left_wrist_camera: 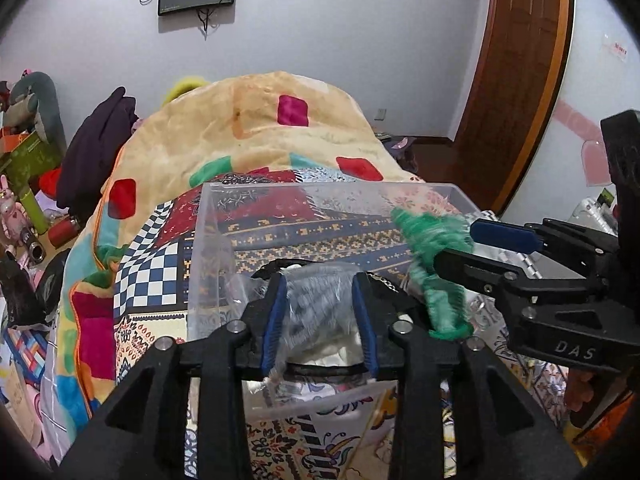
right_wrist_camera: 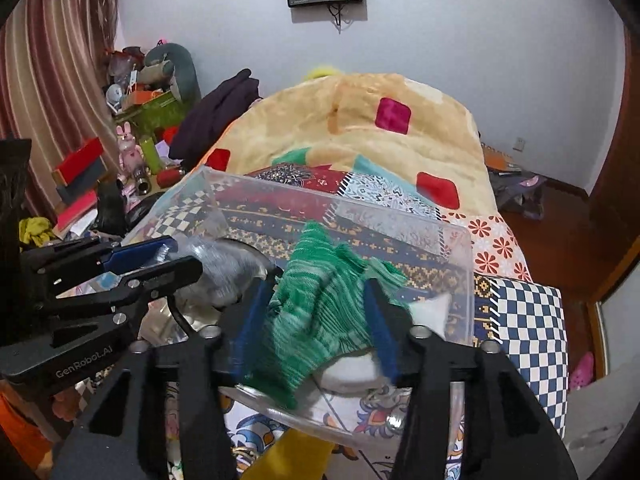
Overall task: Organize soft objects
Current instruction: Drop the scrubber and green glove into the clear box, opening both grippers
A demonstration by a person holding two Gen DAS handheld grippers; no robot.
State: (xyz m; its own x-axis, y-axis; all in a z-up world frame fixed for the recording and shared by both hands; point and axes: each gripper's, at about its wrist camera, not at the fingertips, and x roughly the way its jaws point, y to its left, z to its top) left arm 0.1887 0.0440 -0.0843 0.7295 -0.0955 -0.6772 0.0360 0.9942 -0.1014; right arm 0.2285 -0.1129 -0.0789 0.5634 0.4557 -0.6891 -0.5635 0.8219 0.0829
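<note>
Left gripper (left_wrist_camera: 320, 312): clamped on a grey knit (left_wrist_camera: 316, 304) wrapped in clear film, held over the near left of the bin (left_wrist_camera: 320, 192).
Right gripper (right_wrist_camera: 316, 320): clamped on a green knit (right_wrist_camera: 316, 308), held over the near right of the bin; part of the knit hangs down between the fingers.
Bin: clear plastic, open top, sitting on the patterned quilt (left_wrist_camera: 152, 280) of the bed. White soft things (right_wrist_camera: 348, 372) lie on its floor beneath the green knit.
Far: a yellow blanket (left_wrist_camera: 256, 120) heaped at the far end of the bed; clutter on the left.
Green knit, handling: likely light and limp, stretchy; it will sag and drape wherever it is not held. Best gripped at a bunched middle so loose ends do not catch the bin rim.
Grey knit, handling: likely light and squashy, but the film looks slippery; a firm pinch across the middle suits it.
Blur: both knits are smeared, so exact shape is unclear.
</note>
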